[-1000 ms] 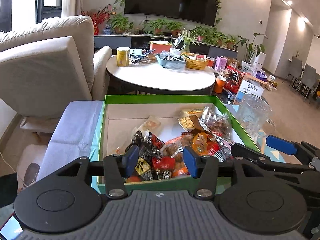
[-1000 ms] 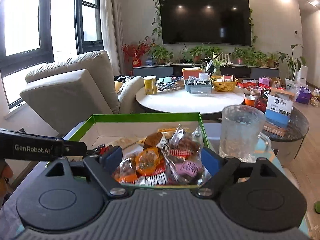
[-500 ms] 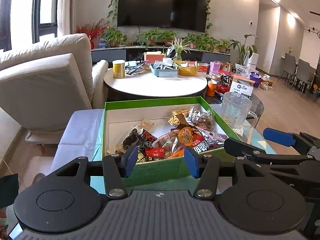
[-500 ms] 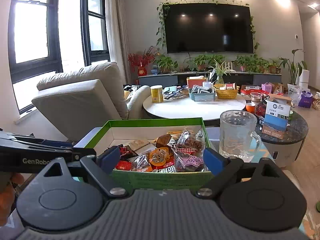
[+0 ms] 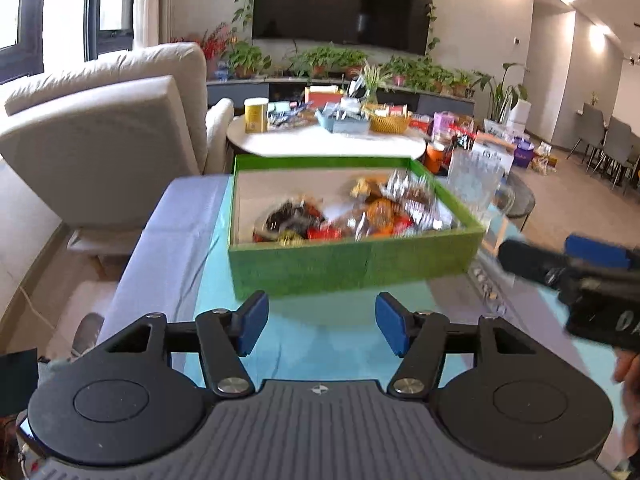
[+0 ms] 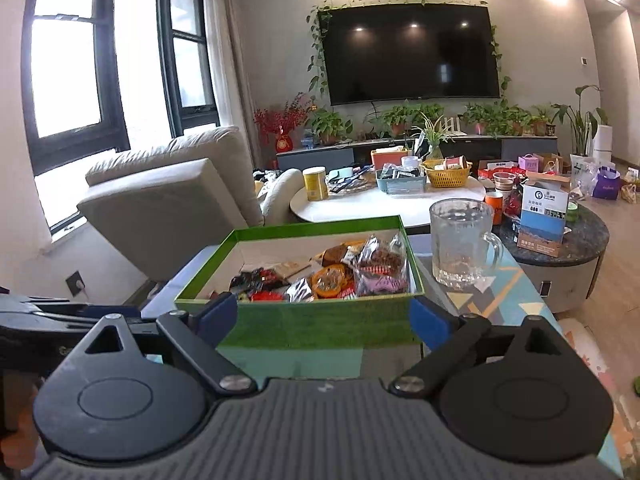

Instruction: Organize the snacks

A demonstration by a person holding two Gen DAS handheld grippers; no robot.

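Note:
A green box (image 5: 352, 264) with a white inside holds several wrapped snacks (image 5: 352, 216) on a teal tabletop. It also shows in the right wrist view (image 6: 316, 320), with its snacks (image 6: 332, 276). My left gripper (image 5: 322, 326) is open and empty, short of the box's near wall. My right gripper (image 6: 323, 318) is open wide and empty, level with the box's near wall. The right gripper also shows at the right edge of the left wrist view (image 5: 576, 268).
A glass mug (image 6: 462, 244) stands to the right of the box. A beige armchair (image 6: 176, 196) is at the left. A round white table (image 6: 384, 200) with a yellow tin, baskets and clutter lies behind the box. A dark round side table (image 6: 576, 236) holds a carton.
Both grippers have pulled back and up from over the box; the box now sits farther ahead. Both jaws stayed open and empty.

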